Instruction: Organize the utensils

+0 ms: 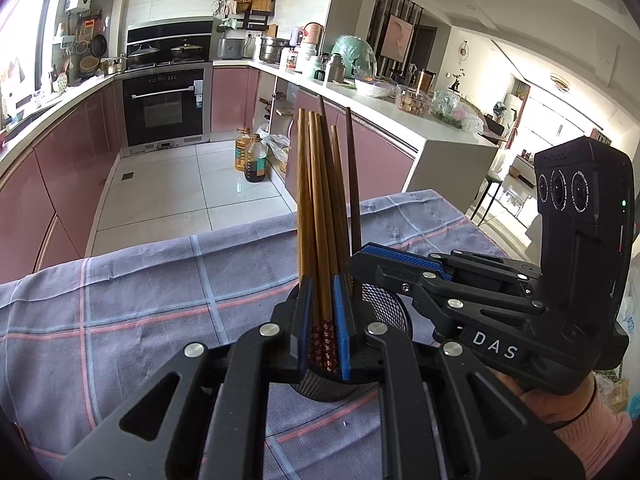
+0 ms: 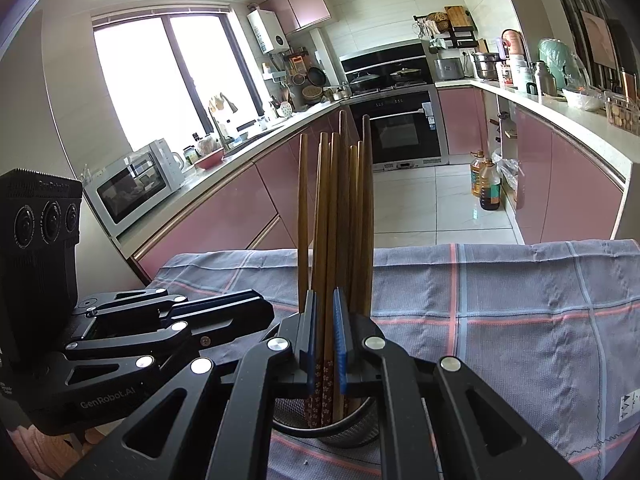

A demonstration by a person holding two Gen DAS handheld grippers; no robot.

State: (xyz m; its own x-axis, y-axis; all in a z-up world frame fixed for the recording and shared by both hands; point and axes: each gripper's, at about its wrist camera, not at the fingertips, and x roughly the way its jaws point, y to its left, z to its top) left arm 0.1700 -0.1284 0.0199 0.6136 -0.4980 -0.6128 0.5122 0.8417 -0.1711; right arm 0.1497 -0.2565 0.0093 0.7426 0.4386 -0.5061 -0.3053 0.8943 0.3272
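Several wooden chopsticks [image 1: 316, 200] [image 2: 328, 200] stand upright in a round mesh holder [image 1: 384, 312] [image 2: 360, 432] on a plaid tablecloth [image 1: 160, 300]. In the left wrist view my left gripper [image 1: 323, 280] has its blue pads against both sides of a few chopsticks with red flowered ends, just above the holder's rim. My right gripper [image 2: 324, 294] is shut on chopsticks of the same bunch. Each gripper shows in the other's view: the right one [image 1: 360, 256] comes in from the right, the left one [image 2: 268, 310] from the left. The chopsticks' lower ends are hidden in the holder.
The table's far edge [image 2: 480, 246] drops to a tiled kitchen floor. Pink cabinets, an oven [image 1: 164, 108] and cluttered counters ring the room. Oil bottles [image 1: 252, 156] stand on the floor. A sleeve and a hand [image 1: 568, 404] hold the right gripper.
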